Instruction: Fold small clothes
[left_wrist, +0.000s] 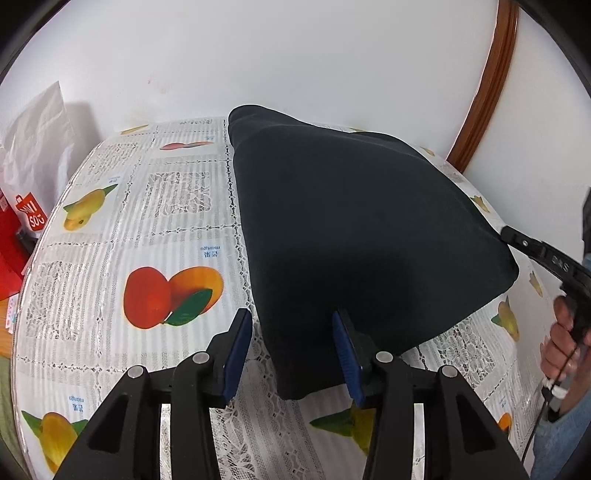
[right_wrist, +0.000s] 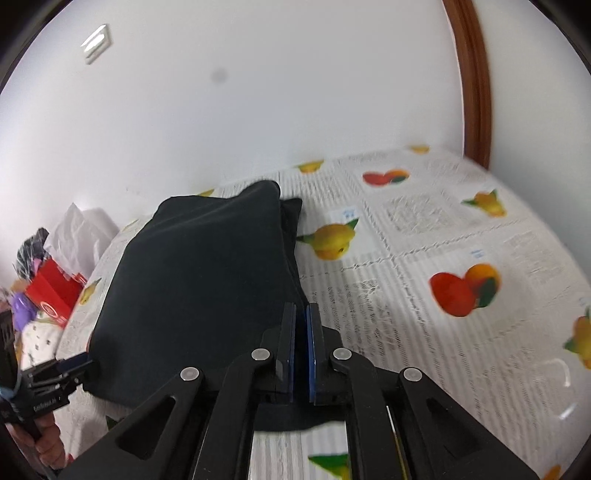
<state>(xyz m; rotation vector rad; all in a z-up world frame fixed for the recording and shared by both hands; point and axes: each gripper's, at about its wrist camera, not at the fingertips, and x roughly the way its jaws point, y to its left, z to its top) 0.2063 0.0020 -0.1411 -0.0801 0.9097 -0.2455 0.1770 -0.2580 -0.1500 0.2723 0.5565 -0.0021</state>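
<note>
Dark garment (left_wrist: 351, 229) is lying partly folded at centre frame on the fruit-print worktop (left_wrist: 147, 221). Right hand-held gripper (right_wrist: 301, 314), jaws together, is pinching its near edge, likely to carry the fold over. Left hand-held gripper (left_wrist: 291, 347) is standing apart around the lower corner, pressing nothing. Red bag (left_wrist: 22, 236) is sitting far left, clear of the fold.

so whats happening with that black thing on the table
A person with a gripper in each hand is folding a dark garment on a table with a fruit-print cloth. The right gripper has its jaws shut at the garment's near edge, apparently pinching the fabric. The left gripper has its jaws open, with a corner of the garment lying between them, not gripped.
</note>
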